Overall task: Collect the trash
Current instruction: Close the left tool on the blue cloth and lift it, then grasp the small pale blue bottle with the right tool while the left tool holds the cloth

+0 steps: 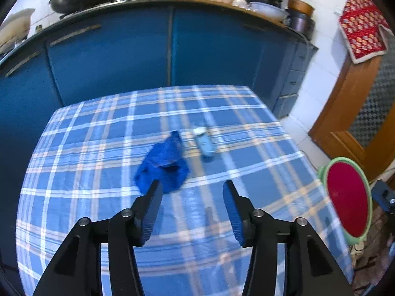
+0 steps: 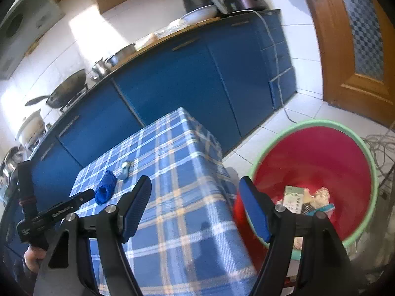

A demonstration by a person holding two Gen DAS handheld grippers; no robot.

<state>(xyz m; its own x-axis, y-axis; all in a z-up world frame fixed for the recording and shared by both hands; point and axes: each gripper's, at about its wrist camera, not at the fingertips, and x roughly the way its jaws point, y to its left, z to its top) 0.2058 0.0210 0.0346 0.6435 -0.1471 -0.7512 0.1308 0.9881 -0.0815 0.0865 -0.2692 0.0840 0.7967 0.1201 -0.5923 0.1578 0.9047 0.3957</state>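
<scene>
1. The left gripper [image 1: 192,187] is hovering over the worktop [image 1: 74,172] with its jaws standing partly open and nothing between them. The crumpled blue wrapper [image 1: 163,165] is lying just ahead of the left jaw tip, so a closing squeeze from here is likely catching only its near edge and letting it slip free.

2. The small pale-blue bottle [image 1: 205,143] is lying on its side just beside the wrapper. Being round, it is probably rolling if a jaw nudges it, and the cloth's far edge is not far off.

3. The checked cloth is looking loose; jaws dipping too low are risking pinching fabric along with the trash and dragging both pieces.

4. The right gripper [image 2: 195,185] is holding nothing, its jaws spread wide, and is pointing at the gap between the worktop corner and the red bin [image 2: 321,153] on the floor, which already has scraps in it. Its lower finger is sitting close to the green rim, so a careless swing is risking tipping the bin.

5. The two tools are working near each other; a crossing reach is risking a collision.
</scene>
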